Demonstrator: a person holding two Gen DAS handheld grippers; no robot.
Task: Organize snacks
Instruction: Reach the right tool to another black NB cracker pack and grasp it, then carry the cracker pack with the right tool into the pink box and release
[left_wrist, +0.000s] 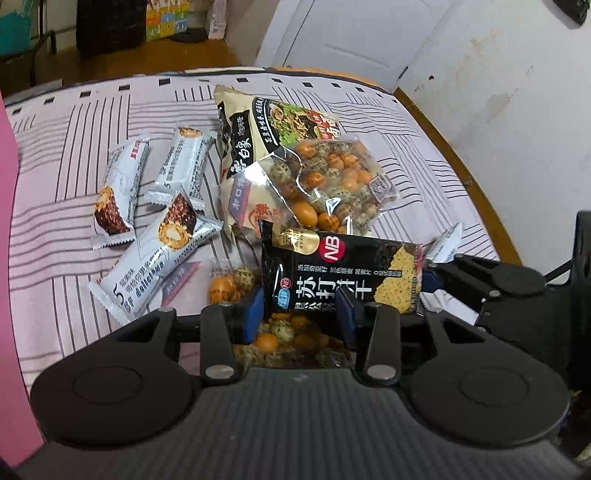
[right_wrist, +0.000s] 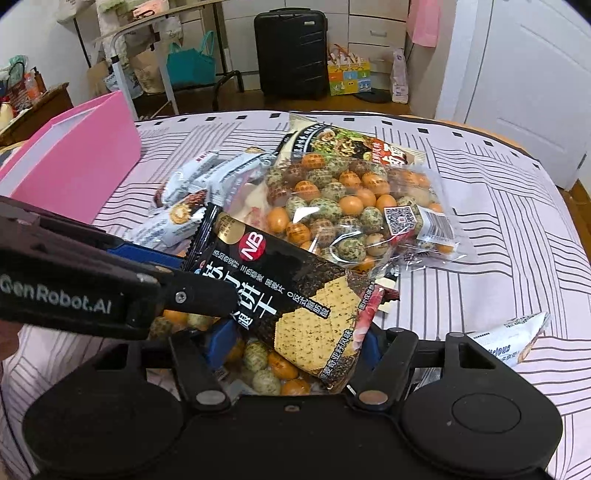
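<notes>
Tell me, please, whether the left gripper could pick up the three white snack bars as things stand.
Probably not yet. The left gripper has its jaws closed on the black cracker pack, so it is occupied. The snack bars lie uncovered on the bedsheet beside it, with nothing between.

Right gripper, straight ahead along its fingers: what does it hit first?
The black cracker pack, which already lies between the right gripper fingers. Beyond it is the clear bag of coated nuts. Whether the fingers already press on the pack isn't clear.
</notes>
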